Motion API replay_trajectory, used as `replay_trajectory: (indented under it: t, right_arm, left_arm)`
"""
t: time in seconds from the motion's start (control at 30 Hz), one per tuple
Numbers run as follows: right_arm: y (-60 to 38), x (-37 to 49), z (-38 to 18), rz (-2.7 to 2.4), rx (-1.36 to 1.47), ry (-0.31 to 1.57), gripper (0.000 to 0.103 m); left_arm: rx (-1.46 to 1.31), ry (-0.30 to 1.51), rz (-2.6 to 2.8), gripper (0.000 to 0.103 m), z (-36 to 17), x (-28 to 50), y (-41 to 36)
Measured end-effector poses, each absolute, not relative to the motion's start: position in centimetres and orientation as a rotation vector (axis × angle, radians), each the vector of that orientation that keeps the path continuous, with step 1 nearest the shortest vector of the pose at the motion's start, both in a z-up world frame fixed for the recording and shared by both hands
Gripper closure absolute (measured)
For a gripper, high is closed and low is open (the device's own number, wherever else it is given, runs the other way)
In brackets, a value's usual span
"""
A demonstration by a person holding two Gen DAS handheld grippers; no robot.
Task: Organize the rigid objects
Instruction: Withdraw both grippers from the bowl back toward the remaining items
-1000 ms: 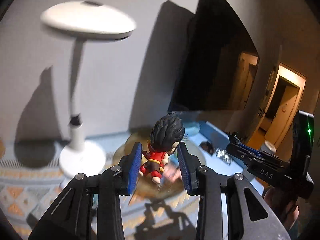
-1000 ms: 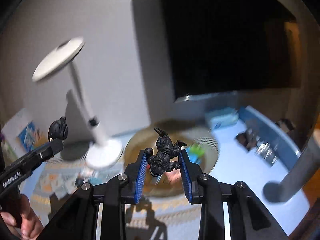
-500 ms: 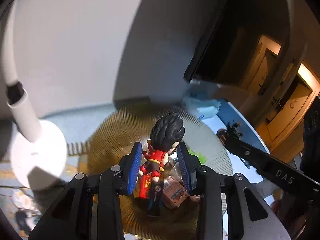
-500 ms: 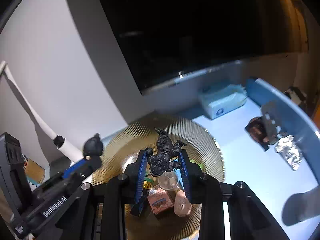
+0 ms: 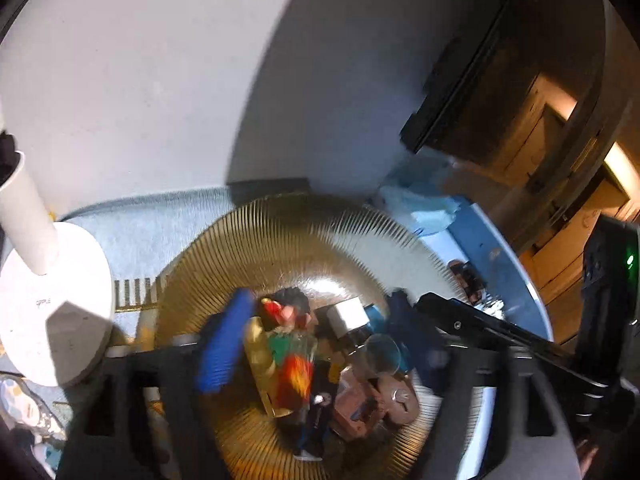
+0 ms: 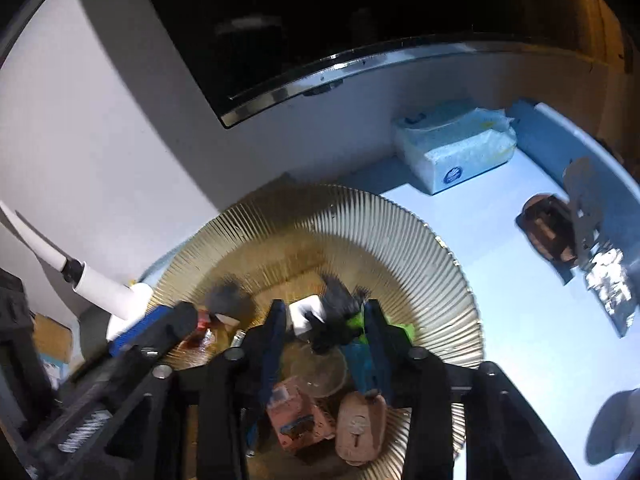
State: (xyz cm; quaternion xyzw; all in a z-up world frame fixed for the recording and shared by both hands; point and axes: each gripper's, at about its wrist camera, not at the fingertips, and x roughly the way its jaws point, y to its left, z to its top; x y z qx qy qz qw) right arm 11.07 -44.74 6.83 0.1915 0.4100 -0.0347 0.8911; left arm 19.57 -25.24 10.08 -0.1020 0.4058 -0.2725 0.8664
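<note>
Both tongs hang over the ribbed golden plate (image 6: 400,236) on the pale blue worktop (image 6: 520,320). Left tongs (image 5: 320,344) are spreading wide: the blue pads stand well apart, and the red-suited figurine (image 5: 286,312) lies loose between them on the plate, touching neither pad that I can make out. Right tongs (image 6: 324,336) are opening too, less far; the black figurine (image 6: 334,320) sits between the pads, and whether they still press on it cannot be told through the blur.

Half a second ago each figurine stood upright, pinched in its tongs above the plate. Now the red one has tipped down among the other small things: a brown packet (image 6: 298,416), a clear cup (image 6: 320,368), a white block (image 5: 348,314).

Motion smears the left pads and the red figurine, so its pose is unclear. The white lamp (image 5: 48,304) is cut off above its base, and the tong frames cover the near rim of the plate.
</note>
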Motion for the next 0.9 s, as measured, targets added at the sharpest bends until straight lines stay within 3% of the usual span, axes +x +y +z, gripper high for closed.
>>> replay_trajectory:
  t: [0.03,0.07,0.13,0.33,0.63,0.77,0.9]
  right_arm:
    - [-44.7,10.6,7.2,-0.076,0.389,0.834,0.06]
    - [-44.7,10.0,7.7,-0.069,0.386,0.811,0.05]
    - [-44.8,9.1,8.6,-0.062,0.4,0.784,0.044]
    - [-42.4,4.4,11.6,0.049,0.472,0.744,0.044]
    - [-35.1,-1.9,15.0,0.235,0.391,0.695,0.043]
    - [-30.7,-4.7,15.4,0.36,0.358,0.674,0.043]
    - [-26.8,-6.5,14.0,0.438,0.28,0.657,0.038]
  left_arm:
    - [-0.223,0.828,-0.583,0.019,10.7,19.0,-24.7]
    - [-0.215,0.822,-0.585,0.019,11.1,18.8,-24.5]
    - [-0.197,0.82,-0.586,0.019,12.0,17.9,-23.9]
    - [-0.189,0.764,-0.65,0.019,15.3,12.9,-20.0]
    - [-0.206,0.499,-0.567,0.017,22.9,2.3,-7.6]
    - [-0.262,0.382,-0.455,0.003,23.9,-2.4,-1.3]
    - [-0.222,0.34,-0.319,0.002,22.6,-4.8,1.9]
